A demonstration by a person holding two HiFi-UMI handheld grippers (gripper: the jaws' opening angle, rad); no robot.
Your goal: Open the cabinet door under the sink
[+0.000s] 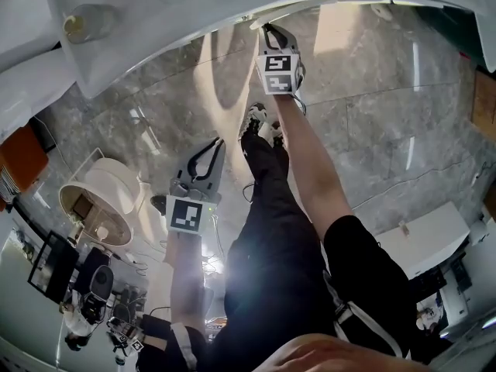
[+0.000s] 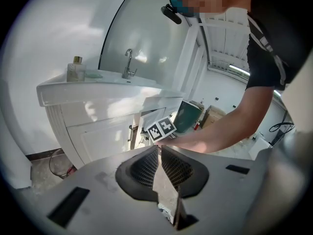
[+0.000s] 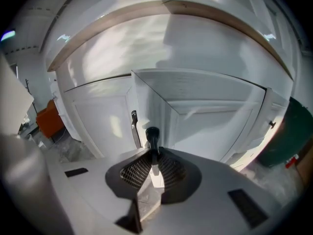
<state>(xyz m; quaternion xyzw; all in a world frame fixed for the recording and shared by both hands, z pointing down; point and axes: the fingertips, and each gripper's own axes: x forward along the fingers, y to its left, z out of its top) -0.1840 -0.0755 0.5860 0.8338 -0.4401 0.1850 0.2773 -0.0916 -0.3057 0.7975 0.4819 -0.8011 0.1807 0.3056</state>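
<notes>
The white cabinet under the sink has two doors. The right door [image 3: 210, 116] stands swung partly out, its edge toward me. My right gripper [image 3: 154, 153] is shut on that door's dark handle [image 3: 153, 137]. The left door [image 3: 98, 116] lies flat, with its metal handle [image 3: 133, 127] just left of the jaws. In the head view the right gripper [image 1: 267, 29] reaches under the sink's rim [image 1: 194, 14]. My left gripper [image 1: 215, 144] hangs over the floor, apart from the cabinet, shut on nothing. In the left gripper view its pads [image 2: 146, 165] meet at the tip, facing the vanity [image 2: 93, 126].
A glass bottle [image 2: 76, 70] and a tap [image 2: 128, 62] stand on the sink top. A white toilet [image 1: 97, 200] is at my left and an orange object [image 1: 19, 157] beyond it. A green bin [image 3: 286, 131] stands right of the cabinet. The floor [image 1: 387, 115] is grey marble.
</notes>
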